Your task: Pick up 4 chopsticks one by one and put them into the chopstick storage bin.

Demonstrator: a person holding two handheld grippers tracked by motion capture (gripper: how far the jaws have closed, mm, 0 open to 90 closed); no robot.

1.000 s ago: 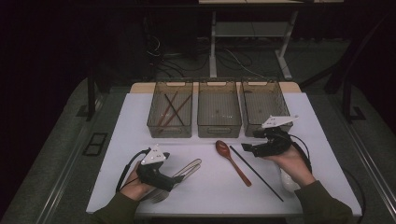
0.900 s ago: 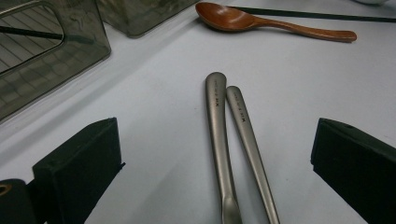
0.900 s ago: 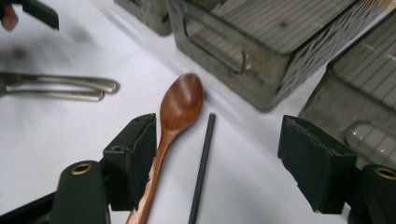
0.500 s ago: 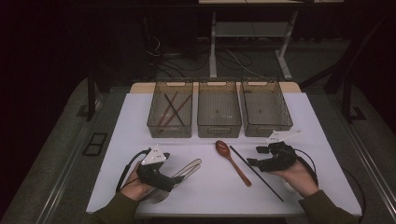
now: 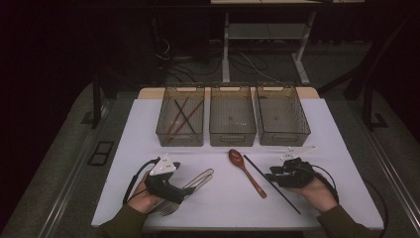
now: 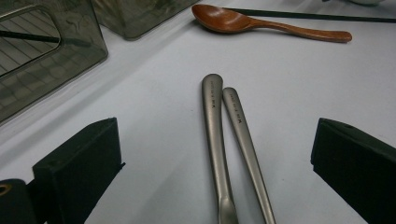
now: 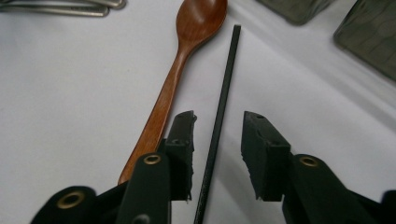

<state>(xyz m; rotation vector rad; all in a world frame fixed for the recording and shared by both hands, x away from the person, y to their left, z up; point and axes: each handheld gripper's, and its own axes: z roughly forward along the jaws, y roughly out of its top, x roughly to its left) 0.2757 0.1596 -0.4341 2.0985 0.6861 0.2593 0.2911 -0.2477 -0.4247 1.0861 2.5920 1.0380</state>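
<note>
A black chopstick [image 7: 229,65] lies on the white mat beside a wooden spoon [image 7: 187,42]. My right gripper [image 7: 219,116] is low over the mat and straddles the chopstick. Its jaws have just been closing, and a gap remains on each side of the stick. In the high view the right gripper [image 5: 271,174] points left at the chopstick [image 5: 272,184], with the spoon [image 5: 246,171] just beyond it. My left gripper [image 6: 217,126] stands wide open around two metal utensil handles [image 6: 212,102] without touching them. The high view shows the left gripper [image 5: 184,192] at the front left.
Three smoky plastic bins stand in a row at the back of the mat. The left bin [image 5: 179,138] holds several chopsticks [image 5: 182,116]. The middle bin [image 5: 233,138] and the right bin [image 5: 285,139] look bare. The mat's near edge [image 5: 228,225] runs just behind both hands.
The right gripper came down and toward the near edge, onto the black chopstick, and its jaws narrowed around it. The left gripper and the metal utensils stayed put.
</note>
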